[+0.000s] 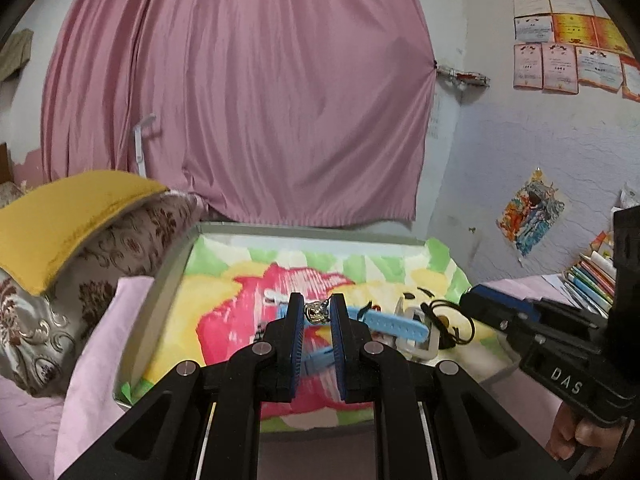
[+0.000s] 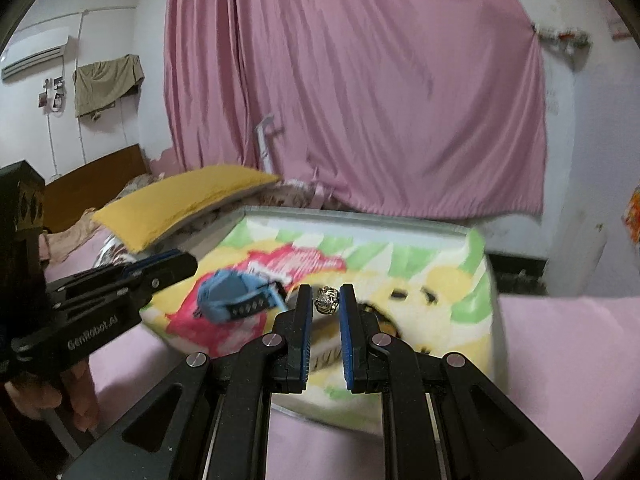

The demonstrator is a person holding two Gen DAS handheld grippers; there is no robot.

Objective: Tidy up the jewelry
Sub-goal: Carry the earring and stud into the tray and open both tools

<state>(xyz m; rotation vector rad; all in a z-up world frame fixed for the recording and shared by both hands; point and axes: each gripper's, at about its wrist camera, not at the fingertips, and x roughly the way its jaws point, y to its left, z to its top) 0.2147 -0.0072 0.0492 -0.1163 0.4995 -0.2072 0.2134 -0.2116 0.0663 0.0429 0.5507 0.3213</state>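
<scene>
Holding a small silver ring [image 1: 317, 311] between its fingertips, the left gripper [image 1: 316, 312] hovers above the tray [image 1: 168, 276], which lies on a bed. In the left wrist view the fingers are closed on the ring, with contact near the tips only. Below them lie a blue watch [image 1: 394, 324], a white holder [image 1: 424, 346] and a black cord [image 1: 452, 320] on the tray's colourful lining. The right gripper [image 1: 520, 316] enters from the right edge of this view; its finger state cannot be told here.

In the right wrist view, the right gripper [image 2: 326, 300] also pinches a silver ring [image 2: 328, 300] at its fingertips. The left gripper [image 2: 160, 268] shows at the left, above the blue watch [image 2: 236, 298].

To do the step well, keep the squeeze steady, since a tip grip on a small ring probably slips easily. Lower each ring close to its intended spot before opening. Avoid snagging the cord or nudging the watch.
</scene>
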